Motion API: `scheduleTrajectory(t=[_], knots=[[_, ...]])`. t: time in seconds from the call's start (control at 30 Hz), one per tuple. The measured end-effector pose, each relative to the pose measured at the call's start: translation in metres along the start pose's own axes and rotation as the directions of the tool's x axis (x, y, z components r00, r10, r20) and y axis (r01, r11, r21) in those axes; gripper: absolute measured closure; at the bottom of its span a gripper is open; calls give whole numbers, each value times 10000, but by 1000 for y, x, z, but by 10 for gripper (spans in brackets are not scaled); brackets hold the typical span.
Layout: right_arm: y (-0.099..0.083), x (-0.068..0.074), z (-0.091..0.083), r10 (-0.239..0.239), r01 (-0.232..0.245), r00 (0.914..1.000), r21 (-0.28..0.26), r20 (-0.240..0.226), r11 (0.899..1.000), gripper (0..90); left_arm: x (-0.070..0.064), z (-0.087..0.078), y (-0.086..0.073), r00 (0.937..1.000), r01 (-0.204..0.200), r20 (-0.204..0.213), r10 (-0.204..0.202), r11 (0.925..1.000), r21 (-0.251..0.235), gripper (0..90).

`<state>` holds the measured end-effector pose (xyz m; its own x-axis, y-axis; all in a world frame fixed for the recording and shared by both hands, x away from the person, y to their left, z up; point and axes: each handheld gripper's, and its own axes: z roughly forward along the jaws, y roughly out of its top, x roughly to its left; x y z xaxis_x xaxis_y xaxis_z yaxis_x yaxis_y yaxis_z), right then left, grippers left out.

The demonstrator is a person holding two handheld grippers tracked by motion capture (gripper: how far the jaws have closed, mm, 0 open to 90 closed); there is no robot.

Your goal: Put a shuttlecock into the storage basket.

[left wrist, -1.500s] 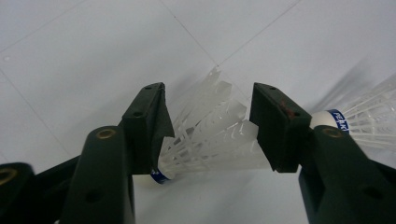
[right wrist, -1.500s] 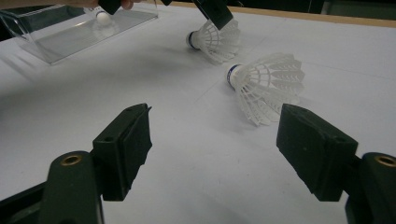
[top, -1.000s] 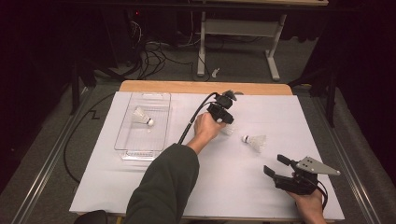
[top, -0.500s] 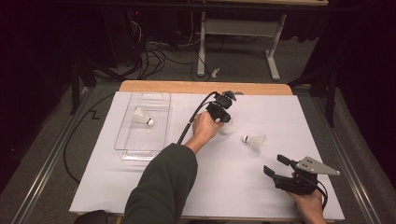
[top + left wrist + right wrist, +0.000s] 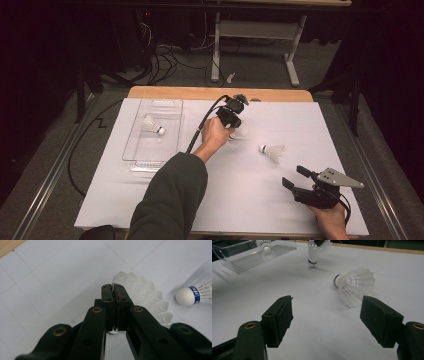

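My left gripper is over the middle of the white mat, shut on the feather skirt of a white shuttlecock. That shuttlecock hangs cork down, at or just above the mat. A second shuttlecock lies on its side to the right, cork with a blue band towards the left gripper. My right gripper rests near the front right, open, and its jaws frame the lying shuttlecock from a short distance. A third shuttlecock sits in the clear tray.
The clear plastic tray stands at the mat's left side. A wooden table edge runs along the back. A black cable trails from the left gripper over the sleeve. Bare mat lies between the two grippers.
The left hand with its shuttlecock has edged very slightly left. The right gripper and the lying shuttlecock have stayed put.
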<state>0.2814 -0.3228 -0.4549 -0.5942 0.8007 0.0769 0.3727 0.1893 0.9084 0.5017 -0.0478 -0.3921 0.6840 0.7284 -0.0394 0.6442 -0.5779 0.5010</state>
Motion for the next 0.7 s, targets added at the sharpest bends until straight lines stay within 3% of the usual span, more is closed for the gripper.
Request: scheduleTrajectory(t=[0.7], knots=[[0, 0, -2, -58, 58, 10000, -100, -3, 9999, 267, 8, -30, -9, 9967, 83, 810, -41, 9986, -519, 890]])
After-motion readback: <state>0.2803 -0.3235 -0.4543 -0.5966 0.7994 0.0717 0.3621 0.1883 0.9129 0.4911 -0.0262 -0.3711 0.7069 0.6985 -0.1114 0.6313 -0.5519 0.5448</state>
